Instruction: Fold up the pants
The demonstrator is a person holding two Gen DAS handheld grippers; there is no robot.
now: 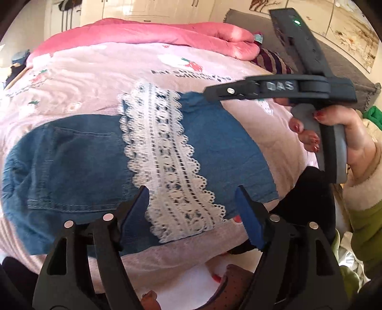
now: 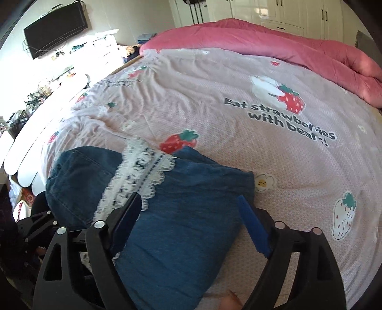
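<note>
Blue denim pants [image 1: 78, 155] lie folded into a compact bundle on the pink strawberry bedsheet [image 1: 83, 78], with a white lace band [image 1: 167, 152] running across them. My left gripper [image 1: 191, 209] is open and empty, just above the bundle's near edge. The right gripper's body [image 1: 274, 89] shows in the left wrist view, held by a hand over the bundle's far right corner. In the right wrist view the pants [image 2: 181, 226] lie under my right gripper [image 2: 191, 209], which is open and empty, and the lace band [image 2: 140, 171] crosses them.
A rolled pink quilt [image 2: 286, 45] lies along the far side of the bed. A wall TV [image 2: 57, 28] and a cluttered white dresser [image 2: 100, 47] stand at the left. White wardrobes [image 2: 274, 12] stand behind. The bedsheet [image 2: 262, 167] stretches right of the pants.
</note>
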